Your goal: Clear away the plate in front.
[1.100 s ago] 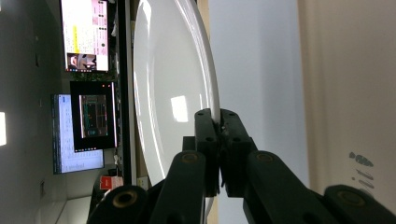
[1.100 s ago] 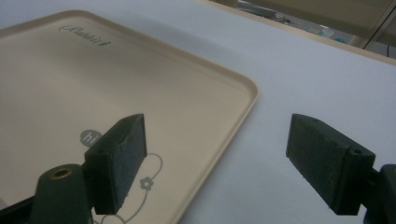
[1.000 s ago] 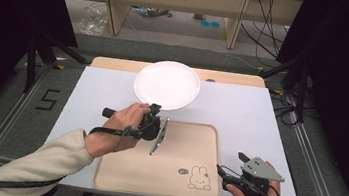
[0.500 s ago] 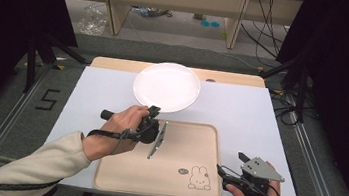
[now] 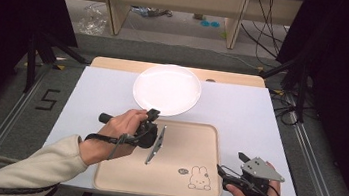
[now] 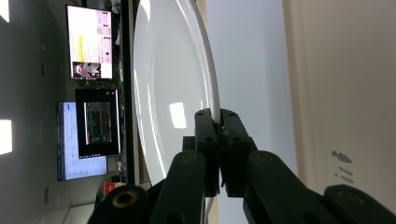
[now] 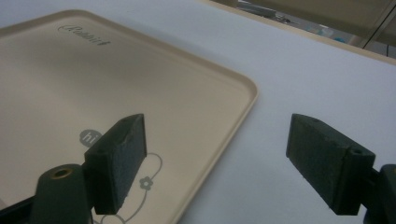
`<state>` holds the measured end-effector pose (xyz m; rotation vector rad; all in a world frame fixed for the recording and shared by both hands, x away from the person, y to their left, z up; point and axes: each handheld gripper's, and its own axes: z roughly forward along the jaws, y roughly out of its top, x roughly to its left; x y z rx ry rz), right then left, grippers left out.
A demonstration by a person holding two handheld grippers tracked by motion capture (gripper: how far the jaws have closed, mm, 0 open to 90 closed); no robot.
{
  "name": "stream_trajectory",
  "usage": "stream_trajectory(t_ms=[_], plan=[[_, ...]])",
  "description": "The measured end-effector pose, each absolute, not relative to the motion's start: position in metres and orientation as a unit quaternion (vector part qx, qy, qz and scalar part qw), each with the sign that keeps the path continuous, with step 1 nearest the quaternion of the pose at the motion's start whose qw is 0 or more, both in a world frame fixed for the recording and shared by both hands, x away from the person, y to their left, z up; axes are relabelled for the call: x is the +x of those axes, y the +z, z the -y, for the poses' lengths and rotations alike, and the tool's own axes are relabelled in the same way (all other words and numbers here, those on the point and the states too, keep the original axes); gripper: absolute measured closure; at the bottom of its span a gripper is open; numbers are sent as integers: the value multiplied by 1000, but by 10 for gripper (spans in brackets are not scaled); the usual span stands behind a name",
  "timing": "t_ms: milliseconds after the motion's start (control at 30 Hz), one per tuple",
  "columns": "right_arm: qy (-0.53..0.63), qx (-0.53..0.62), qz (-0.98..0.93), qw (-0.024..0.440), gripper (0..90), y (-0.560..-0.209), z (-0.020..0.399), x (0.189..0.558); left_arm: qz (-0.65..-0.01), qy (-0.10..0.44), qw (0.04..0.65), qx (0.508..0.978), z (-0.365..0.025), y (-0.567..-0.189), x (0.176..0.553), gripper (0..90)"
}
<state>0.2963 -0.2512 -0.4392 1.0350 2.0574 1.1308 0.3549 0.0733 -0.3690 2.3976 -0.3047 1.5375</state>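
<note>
Evidently the left claw (image 6: 219, 140) pinches the near rim of the white plate (image 5: 167, 88), just beyond the beige tray (image 5: 192, 181), for moving it, while the right claw (image 7: 233, 163) waits spread beside the tray's corner.

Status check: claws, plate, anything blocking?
Left claw shut on white plate rim. Right claw open, idle beside tray. Plate on table, rim overlapping tray's far edge. Nothing blocking.
</note>
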Motion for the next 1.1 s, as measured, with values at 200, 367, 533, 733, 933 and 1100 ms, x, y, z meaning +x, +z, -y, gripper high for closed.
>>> stream_trajectory(t_ms=[200, 367, 533, 733, 933, 1100], plan=[[423, 388, -769, 283, 212, -439, 251, 296, 108, 531, 140, 829, -74, -370, 350, 872], [423, 387, -769, 283, 212, -439, 251, 296, 110, 532, 142, 827, -76, -371, 345, 872], [422, 388, -769, 282, 212, -439, 251, 296, 112, 535, 143, 825, -77, -371, 341, 872], [422, 386, -770, 283, 212, -439, 251, 296, 115, 536, 147, 823, -80, -370, 334, 872], [422, 386, -770, 283, 212, -439, 251, 296, 118, 536, 147, 823, -82, -373, 328, 872], [421, 386, -771, 283, 212, -439, 251, 296, 121, 537, 147, 822, -83, -376, 322, 872]])
